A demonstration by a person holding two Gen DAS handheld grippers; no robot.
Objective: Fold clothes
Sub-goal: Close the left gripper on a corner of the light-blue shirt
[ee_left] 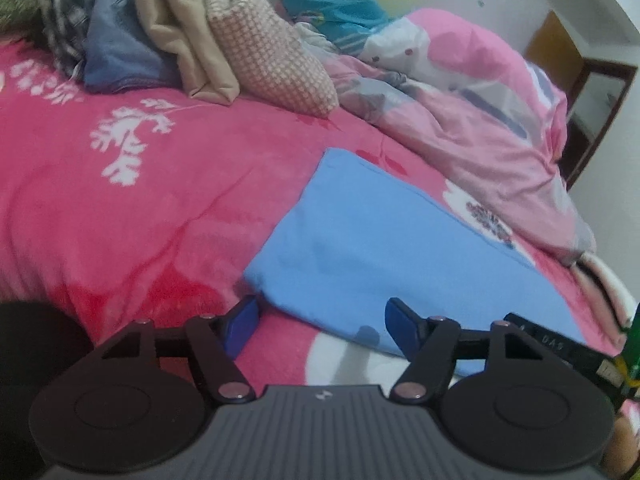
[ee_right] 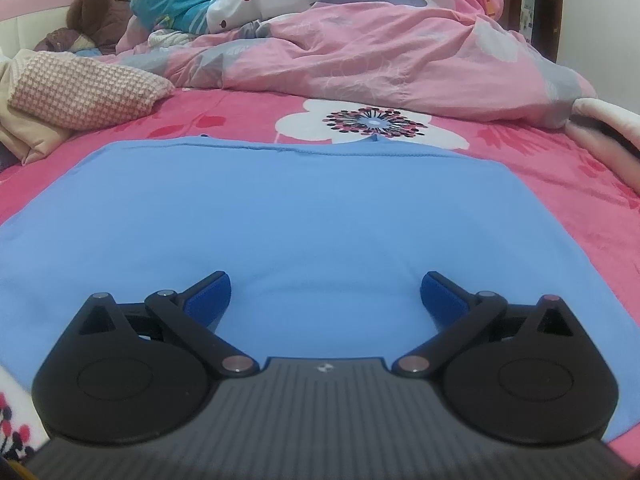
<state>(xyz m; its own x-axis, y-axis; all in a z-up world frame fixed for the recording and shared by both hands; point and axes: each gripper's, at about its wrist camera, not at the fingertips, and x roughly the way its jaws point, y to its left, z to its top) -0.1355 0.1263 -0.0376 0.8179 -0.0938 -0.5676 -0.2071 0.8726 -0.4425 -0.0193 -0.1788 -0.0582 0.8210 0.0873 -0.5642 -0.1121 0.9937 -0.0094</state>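
A light blue garment [ee_left: 384, 248] lies flat on the pink flowered bed cover [ee_left: 132, 208]. In the left wrist view my left gripper [ee_left: 322, 316] hovers at the garment's near left corner, its blue pads apart, one over the bed cover and one over the blue cloth, nothing pinched. In the right wrist view the same blue garment [ee_right: 288, 216] fills the middle, its far hem straight across. My right gripper [ee_right: 326, 288] stands wide open over the near part of the cloth, with no fold caught between its pads.
A stack of folded clothes [ee_left: 192, 40] leans at the far left of the bed, its checked pink piece [ee_right: 84, 92] nearest. A crumpled pink duvet [ee_right: 380, 56] is heaped along the far side. A door [ee_left: 592, 100] stands beyond the bed.
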